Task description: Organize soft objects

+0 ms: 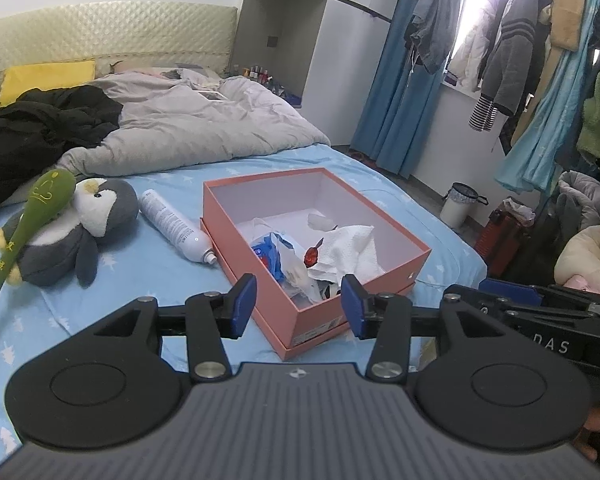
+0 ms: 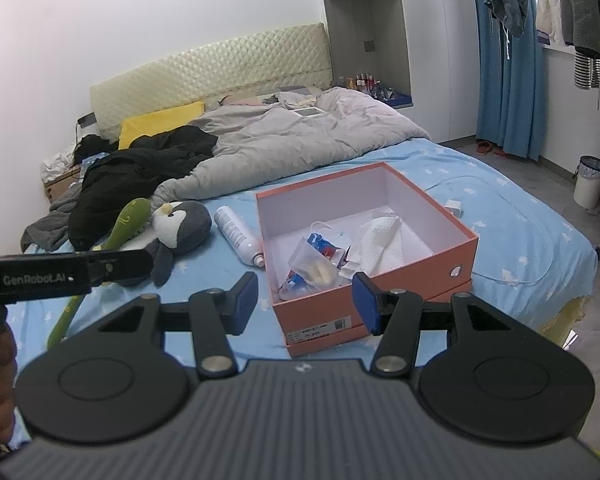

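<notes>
Both the left gripper (image 1: 298,306) and right gripper (image 2: 304,304) hang spread and empty. The grey-and-white plush penguin (image 1: 78,228), ahead-left of them beside the salmon-pink cardboard box (image 1: 380,296), looks light and squashy; pinch its belly.

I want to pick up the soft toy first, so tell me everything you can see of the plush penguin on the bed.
The plush penguin is a soft, fuzzy toy with a dark grey body, white face and belly, a small black eye, a yellowish patch on the forehead and yellow feet. It lies on its back on the blue bedsheet, head toward the grey duvet, flippers spread. A green long-handled massage hammer rests across its body. The white spray can lies beside it, apparently apart. Neither gripper touches it.
</notes>
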